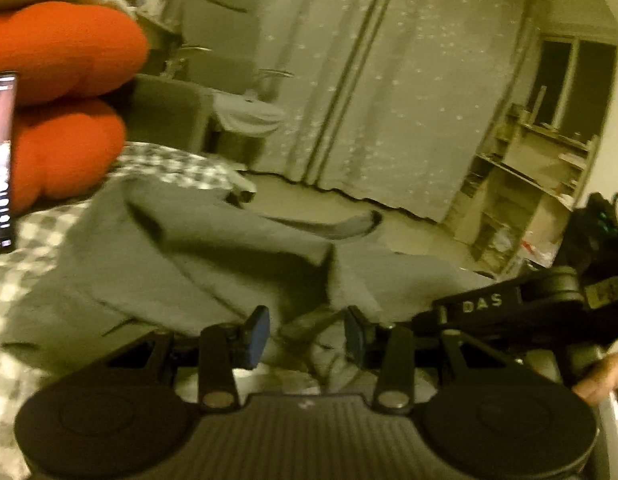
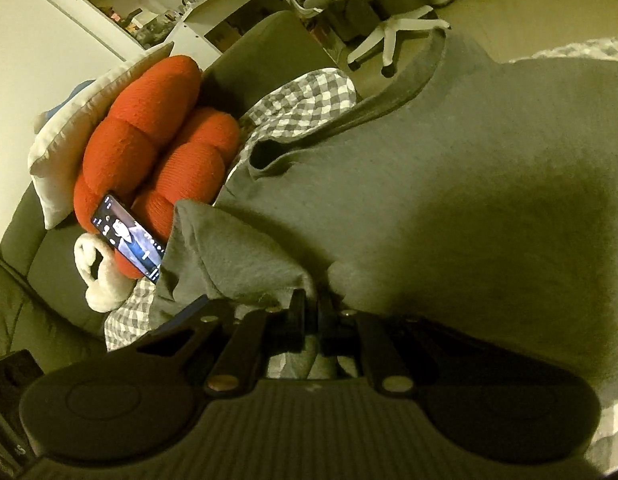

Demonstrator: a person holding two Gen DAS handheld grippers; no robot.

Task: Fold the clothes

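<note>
1. The grey sweatshirt [image 2: 449, 168] lies spread over the checked bedcover [image 2: 309, 100], its collar opening toward the red cushion [image 2: 157, 148]; one sleeve [image 1: 341, 228] trails off the edge of the bedcover above the floor.
2. The right gripper [image 2: 312, 312] sits at the sweatshirt's near edge, on the cushion's side of it — its jaws are pressed nearly together on a raised fold of the grey cloth, which bunches up and peaks just above the fingertips.
3. The left gripper [image 1: 307, 332] hangs over the crumpled near part of the sweatshirt; its jaws stand part-way apart, blue pads [image 1: 258, 334] facing each other, cloth lying in the gap below them; whether the pads press on it I cannot tell.
4. A lit phone [image 2: 129, 240] leans against the red cushion, just beside the sweatshirt's lifted corner; a white pillow [image 2: 65, 156] lies behind the cushion, on its far side from the sweatshirt.
5. Beyond the sweatshirt — a white swivel chair [image 2: 389, 36] on the floor, and pale curtains [image 1: 389, 80] past the trailing sleeve.
</note>
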